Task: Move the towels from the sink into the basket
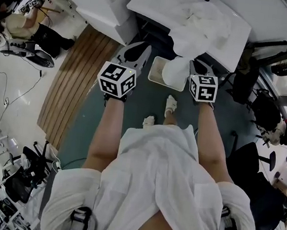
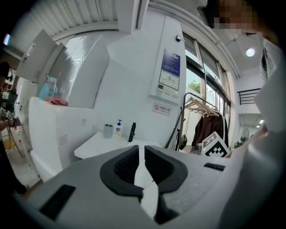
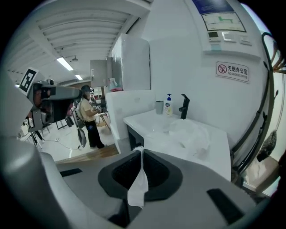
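Note:
My right gripper (image 1: 192,67) (image 3: 140,163) is shut on a white towel (image 1: 176,72) (image 3: 139,188). The towel hangs in a bunch over the pale slatted basket (image 1: 157,70) on the floor in front of the sink counter (image 1: 160,6). More white towels (image 1: 207,21) (image 3: 192,134) lie crumpled on the counter by the black faucet (image 3: 183,106). My left gripper (image 1: 142,50) (image 2: 144,165) is held level to the left of the basket with its jaws shut. A white sliver shows in the slit between them, and I cannot tell whether it is cloth.
A white cabinet (image 1: 99,5) stands left of the counter, with a wooden platform (image 1: 76,79) beside it. A soap bottle (image 3: 168,106) and cup sit at the counter's back. Another person (image 1: 20,22) stands far left. Black chairs (image 1: 264,109) crowd the right, and a clothes rack (image 2: 201,112) stands by the window.

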Demonstrator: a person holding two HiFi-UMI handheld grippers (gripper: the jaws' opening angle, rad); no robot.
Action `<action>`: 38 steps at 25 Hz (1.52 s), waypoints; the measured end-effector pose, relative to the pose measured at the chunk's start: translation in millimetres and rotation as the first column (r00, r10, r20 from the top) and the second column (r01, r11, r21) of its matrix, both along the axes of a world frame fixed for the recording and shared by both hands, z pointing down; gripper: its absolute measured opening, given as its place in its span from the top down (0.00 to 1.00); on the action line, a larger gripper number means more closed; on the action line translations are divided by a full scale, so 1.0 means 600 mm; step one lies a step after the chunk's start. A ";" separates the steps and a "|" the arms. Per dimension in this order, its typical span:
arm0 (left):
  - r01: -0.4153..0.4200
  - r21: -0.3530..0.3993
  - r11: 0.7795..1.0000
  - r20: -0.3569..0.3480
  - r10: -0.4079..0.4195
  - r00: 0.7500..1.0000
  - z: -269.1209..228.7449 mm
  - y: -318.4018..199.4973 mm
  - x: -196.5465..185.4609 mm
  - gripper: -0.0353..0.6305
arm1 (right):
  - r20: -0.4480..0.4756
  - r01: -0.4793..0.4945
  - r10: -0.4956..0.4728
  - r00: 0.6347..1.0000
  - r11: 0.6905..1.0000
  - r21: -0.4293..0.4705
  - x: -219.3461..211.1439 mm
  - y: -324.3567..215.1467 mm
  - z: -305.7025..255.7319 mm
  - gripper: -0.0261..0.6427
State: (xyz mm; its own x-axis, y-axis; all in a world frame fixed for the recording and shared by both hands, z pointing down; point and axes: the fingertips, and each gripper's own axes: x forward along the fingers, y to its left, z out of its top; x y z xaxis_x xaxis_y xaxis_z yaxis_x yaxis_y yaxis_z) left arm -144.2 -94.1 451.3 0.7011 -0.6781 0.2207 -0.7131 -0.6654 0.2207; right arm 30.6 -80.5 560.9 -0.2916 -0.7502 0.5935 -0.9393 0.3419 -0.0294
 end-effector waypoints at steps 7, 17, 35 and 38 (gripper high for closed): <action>0.038 -0.026 0.999 0.008 -0.038 0.999 0.020 -0.036 -0.001 0.90 | -0.049 0.027 -0.031 0.998 0.997 -0.078 0.010 -0.046 0.047 0.91; 0.052 -0.040 0.998 0.010 -0.051 0.999 0.036 -0.059 0.014 0.90 | -0.204 0.096 -0.134 0.970 0.978 -0.185 0.022 -0.055 0.091 0.78; 0.034 -0.032 0.999 0.002 -0.034 0.999 0.028 -0.075 0.034 0.90 | -0.063 0.019 -0.019 0.998 1.000 0.001 0.049 -0.105 -0.023 0.78; 0.029 -0.032 0.999 0.004 -0.029 1.000 0.027 -0.080 0.044 0.90 | -0.056 0.012 -0.013 0.998 1.000 -0.006 0.064 -0.110 -0.020 0.77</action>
